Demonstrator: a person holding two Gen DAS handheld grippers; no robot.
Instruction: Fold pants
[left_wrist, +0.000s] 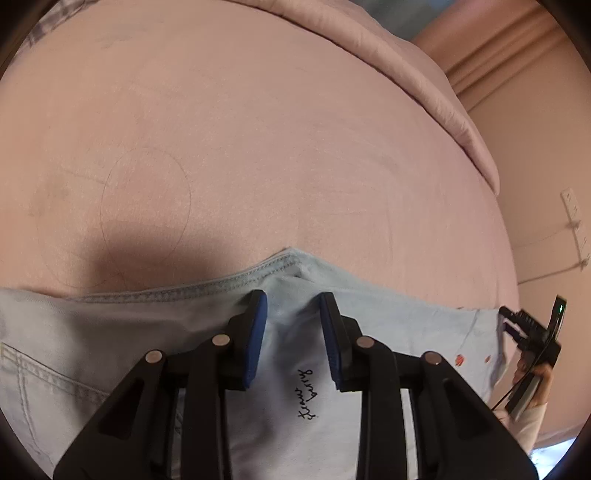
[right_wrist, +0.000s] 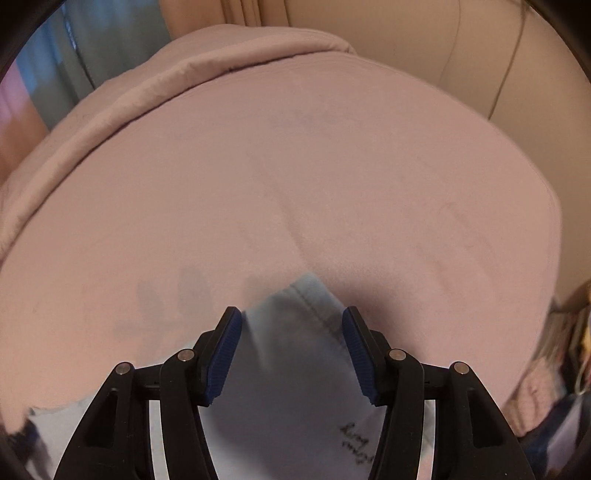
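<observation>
Both grippers sit low over the jeans (left_wrist: 317, 369), which lie on the pink bedsheet (left_wrist: 258, 147) at its near side. Our left gripper (left_wrist: 293, 325) has its blue pads (left_wrist: 256, 332) apart, straddling a raised ridge of pale denim just behind the stitched hem (left_wrist: 221, 282); nothing is pinched yet. Our right gripper (right_wrist: 291, 343) is likewise spread, with a peaked corner of the jeans (right_wrist: 299, 332) and its seam rising between the pads (right_wrist: 225, 350). That view is smeared, so we cannot tell whether cloth touches either pad. In the left view the right gripper (left_wrist: 517, 325) shows at the far right edge of the garment, well apart from the left one

We judge this to be the grasp before a fold. To do it well we should close each tool on the full thickness of the layers near the hem, not on the top ply alone, so the layers travel together. We would lift both ends evenly, keep the edge taut between the tools, and carry it across the open sheet without dragging. A pillow or duvet roll (right_wrist: 184, 74) lies far off, clear of the path
</observation>
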